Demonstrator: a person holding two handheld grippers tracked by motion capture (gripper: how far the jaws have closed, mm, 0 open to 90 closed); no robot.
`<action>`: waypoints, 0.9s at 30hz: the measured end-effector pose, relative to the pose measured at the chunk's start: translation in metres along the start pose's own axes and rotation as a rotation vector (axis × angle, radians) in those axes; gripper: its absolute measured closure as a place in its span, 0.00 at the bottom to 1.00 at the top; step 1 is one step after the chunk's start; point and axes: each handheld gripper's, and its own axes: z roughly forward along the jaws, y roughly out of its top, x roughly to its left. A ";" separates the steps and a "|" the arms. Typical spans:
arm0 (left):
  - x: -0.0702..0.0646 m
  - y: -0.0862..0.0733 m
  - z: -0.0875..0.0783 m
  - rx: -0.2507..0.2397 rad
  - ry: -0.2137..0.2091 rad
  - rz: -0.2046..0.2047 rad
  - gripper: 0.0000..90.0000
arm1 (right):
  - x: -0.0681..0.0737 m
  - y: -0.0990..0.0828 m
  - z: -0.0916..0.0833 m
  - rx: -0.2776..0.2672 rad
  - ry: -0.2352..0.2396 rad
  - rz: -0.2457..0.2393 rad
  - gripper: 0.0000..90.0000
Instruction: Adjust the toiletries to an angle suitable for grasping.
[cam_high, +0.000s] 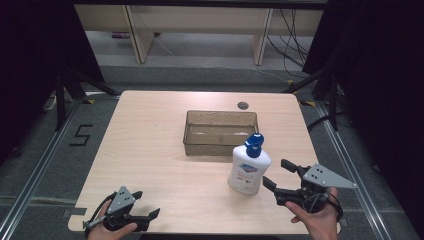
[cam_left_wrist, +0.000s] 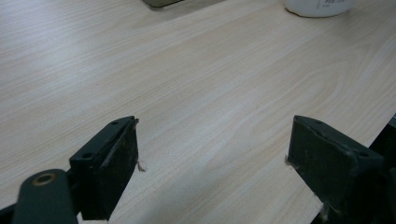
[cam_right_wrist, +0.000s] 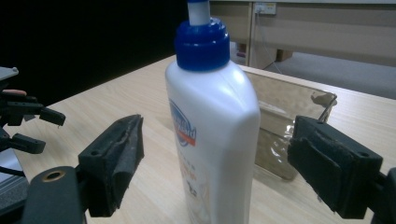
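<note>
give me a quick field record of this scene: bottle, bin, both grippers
bottle: white pump bottle with blue cap, upright on the table, just in front of the bin
bin: clear brownish bin, mid-table, looks empty
right gripper: right gripper open, jaws either side of the bottle, not touching
left gripper: left gripper open, low at the near edge, holds nothing

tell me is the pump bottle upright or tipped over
Upright: the pump bottle stands on its base on the table, blue pump on top.

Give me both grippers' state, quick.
Left gripper: open, holding nothing.
Right gripper: open, jaws either side of the white blue-capped plastic pump bottle, not gripping.
</note>
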 end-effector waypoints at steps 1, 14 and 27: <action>0.000 0.000 0.000 0.000 0.000 -0.001 0.17 | 0.000 0.002 -0.001 0.005 -0.005 -0.001 0.21; -0.001 0.000 0.000 -0.014 0.000 -0.015 0.17 | 0.002 0.023 0.007 -0.037 0.001 -0.008 0.22; -0.002 0.000 0.001 -0.011 -0.005 -0.013 0.17 | 0.005 0.035 0.024 -0.056 0.049 -0.032 0.31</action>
